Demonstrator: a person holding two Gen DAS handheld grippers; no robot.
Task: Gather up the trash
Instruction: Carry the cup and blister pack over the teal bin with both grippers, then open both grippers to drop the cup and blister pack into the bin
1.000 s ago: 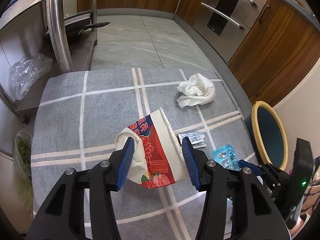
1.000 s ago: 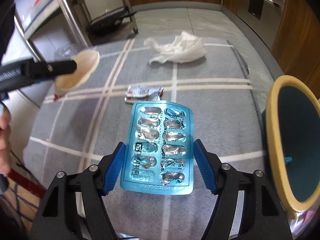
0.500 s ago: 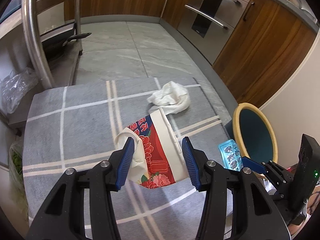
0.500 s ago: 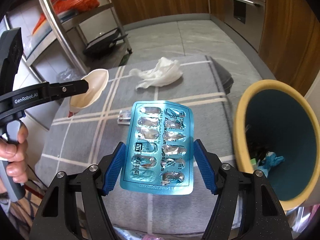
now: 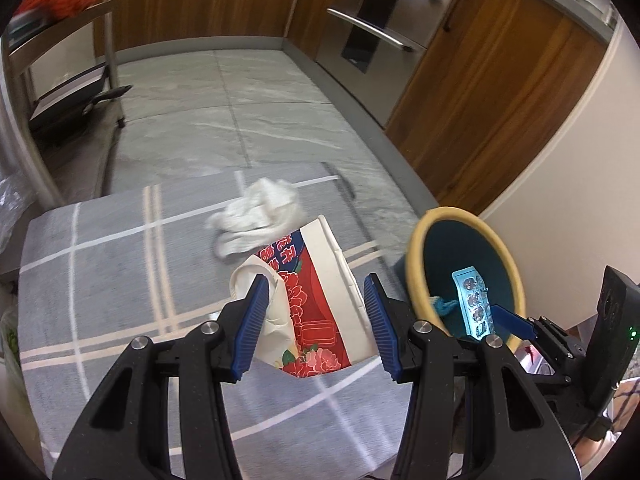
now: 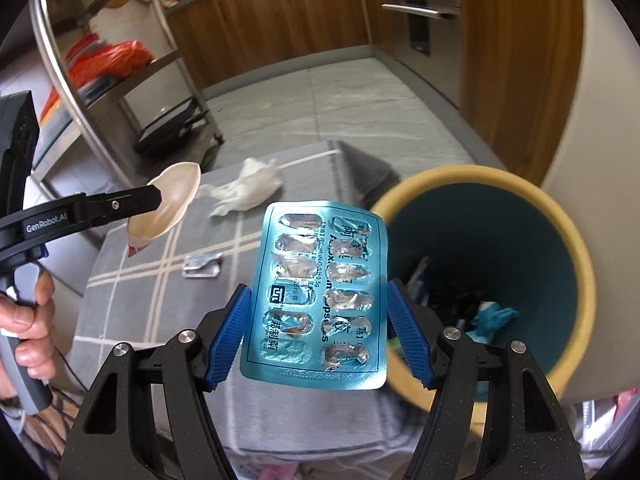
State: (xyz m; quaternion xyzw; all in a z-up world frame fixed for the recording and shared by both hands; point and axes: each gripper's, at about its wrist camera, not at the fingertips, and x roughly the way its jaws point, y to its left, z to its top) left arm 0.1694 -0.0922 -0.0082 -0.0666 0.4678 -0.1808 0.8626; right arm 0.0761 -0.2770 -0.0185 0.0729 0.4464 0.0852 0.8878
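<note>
2 tongs (image 5: pixel 316 320) (image 6: pixel 320 338) loaded (1 cup (image 5: pixel 308 300), 1 blister pack (image 6: pixel 320 300)).

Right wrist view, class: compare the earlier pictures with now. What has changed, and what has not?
The right gripper has carried the blue blister pack from above the grey cloth towards the yellow-rimmed bin, now beside it. Unchanged: both grips, the left gripper still holding the paper cup; tissue and foil wrapper unmoved.

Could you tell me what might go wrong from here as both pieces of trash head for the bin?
The blister pack is gripped only by its thin edges, so it could buckle and slip before clearing the bin rim. The crushed paper cup is squashed in the left gripper and may spring loose. Both grippers are converging on one opening and could collide.
</note>
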